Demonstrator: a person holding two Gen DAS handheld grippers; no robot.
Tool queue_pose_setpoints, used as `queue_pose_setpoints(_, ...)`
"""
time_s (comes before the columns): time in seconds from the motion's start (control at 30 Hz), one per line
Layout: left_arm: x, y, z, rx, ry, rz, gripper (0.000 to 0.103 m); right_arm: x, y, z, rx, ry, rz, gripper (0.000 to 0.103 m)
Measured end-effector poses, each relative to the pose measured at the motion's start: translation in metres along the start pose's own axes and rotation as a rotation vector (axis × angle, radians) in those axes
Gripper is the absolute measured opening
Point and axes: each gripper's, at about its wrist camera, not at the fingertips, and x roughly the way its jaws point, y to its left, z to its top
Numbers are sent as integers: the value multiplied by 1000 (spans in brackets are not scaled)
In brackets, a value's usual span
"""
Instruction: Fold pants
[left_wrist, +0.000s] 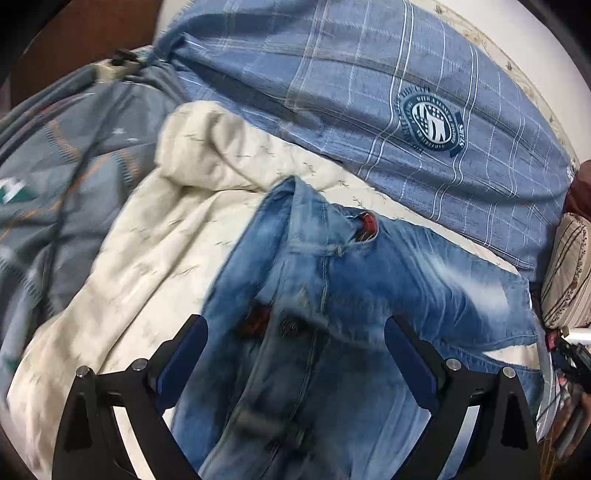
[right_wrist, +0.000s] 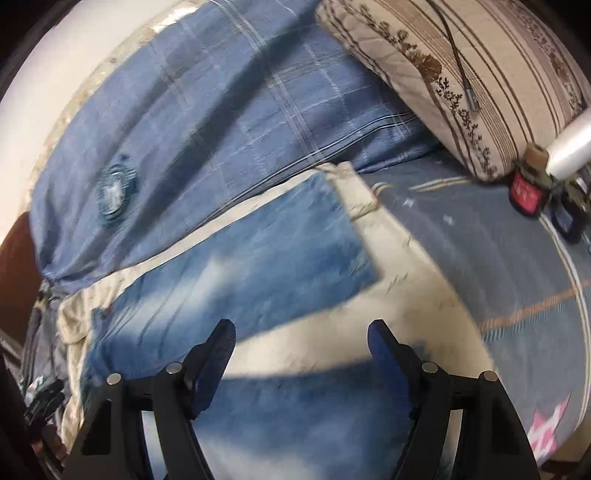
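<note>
Faded blue jeans (left_wrist: 354, 280) lie on a cream quilt (left_wrist: 155, 258). Their waist with a dark button and red lining sits between and just beyond my left gripper's tips. My left gripper (left_wrist: 295, 332) is open, its blue-padded fingers spread wide over the waist, with nothing pinched. In the right wrist view one jeans leg (right_wrist: 258, 251) ends in a hem up and to the right. A second leg (right_wrist: 295, 417) runs under the fingers. My right gripper (right_wrist: 301, 332) is open above the strip of cream quilt (right_wrist: 314, 354) between the two legs, holding nothing.
A blue plaid blanket with a round emblem (left_wrist: 432, 122) lies bunched behind the jeans. A striped pillow (right_wrist: 480, 74) with a cable across it sits at the right, beside a red box (right_wrist: 524, 192) and a white roll (right_wrist: 569, 147). A power strip (left_wrist: 110, 68) rests at far left on grey bedding (left_wrist: 74, 147).
</note>
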Motion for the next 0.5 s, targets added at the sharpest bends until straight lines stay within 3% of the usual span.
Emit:
queue_pose_setpoints(0.3,58,-15,14,21,81,40,97,69,-18,47,-26,78,-96,74)
queue_pose_setpoints(0.33,64,-15,14,20,89,50,97,74,-14,48,-45,90,-106,66)
queue_pose_setpoints(0.43,73,-14,13,12,107,55,96,89,-6,47,-94,140,-149,31)
queue_pose_setpoints(0.5,77,-12,14,2,118,57,96,92,-4,43,-126,146,-198,15)
